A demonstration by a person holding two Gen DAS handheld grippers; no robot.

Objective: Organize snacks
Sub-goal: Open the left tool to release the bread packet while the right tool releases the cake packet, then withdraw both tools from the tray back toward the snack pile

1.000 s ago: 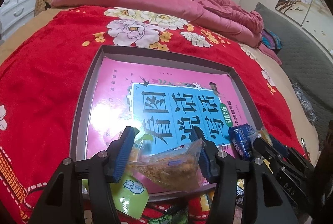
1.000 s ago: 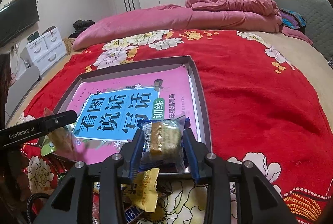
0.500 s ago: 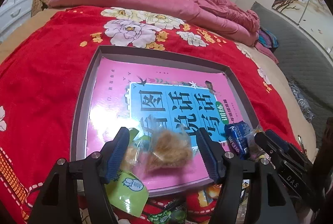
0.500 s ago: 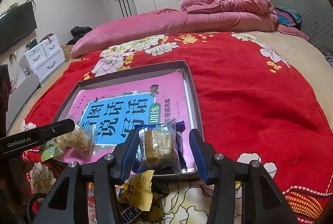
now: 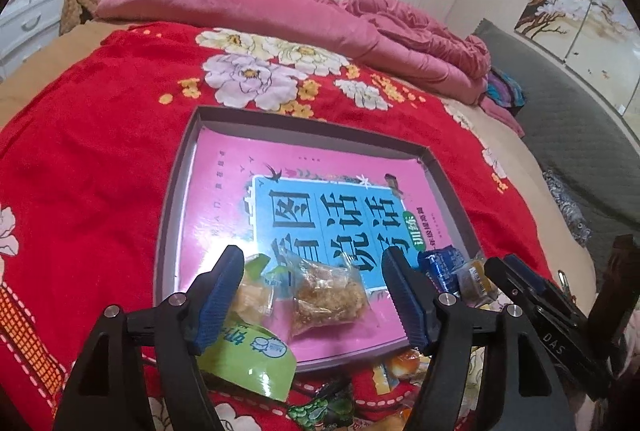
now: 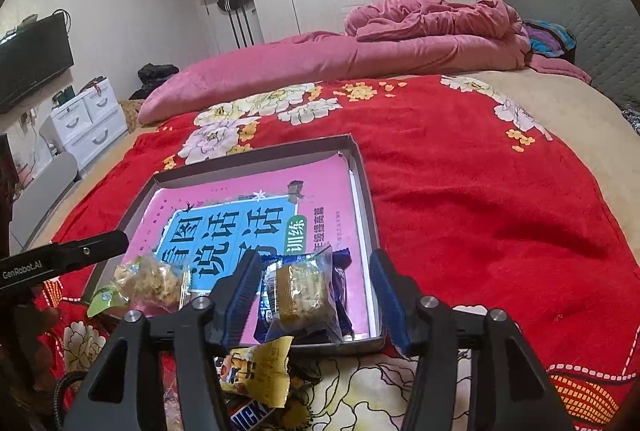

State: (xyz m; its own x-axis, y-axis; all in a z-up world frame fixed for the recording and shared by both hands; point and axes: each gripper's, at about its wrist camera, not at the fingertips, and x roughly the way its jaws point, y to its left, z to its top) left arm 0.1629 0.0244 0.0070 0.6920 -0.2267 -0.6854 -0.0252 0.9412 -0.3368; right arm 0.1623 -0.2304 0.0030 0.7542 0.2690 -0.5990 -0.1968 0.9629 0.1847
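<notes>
Both the left hand-held gripper [image 5: 314,297] and right hand-held gripper [image 6: 312,297] gape empty, so back straight off without nudging the snacks in the tray [image 5: 176,191].

"GenRobot.AI" — left gripper [image 6: 24,273]; "DAS" — right gripper [image 5: 554,343]; "训练" — pink book [image 6: 296,235].

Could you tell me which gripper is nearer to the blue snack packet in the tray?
Right gripper: the blue packet lies between its open fingers. Left gripper sits farther left.

Pink quilt [image 6: 420,43] on red floral blanket [image 6: 500,223].
</notes>
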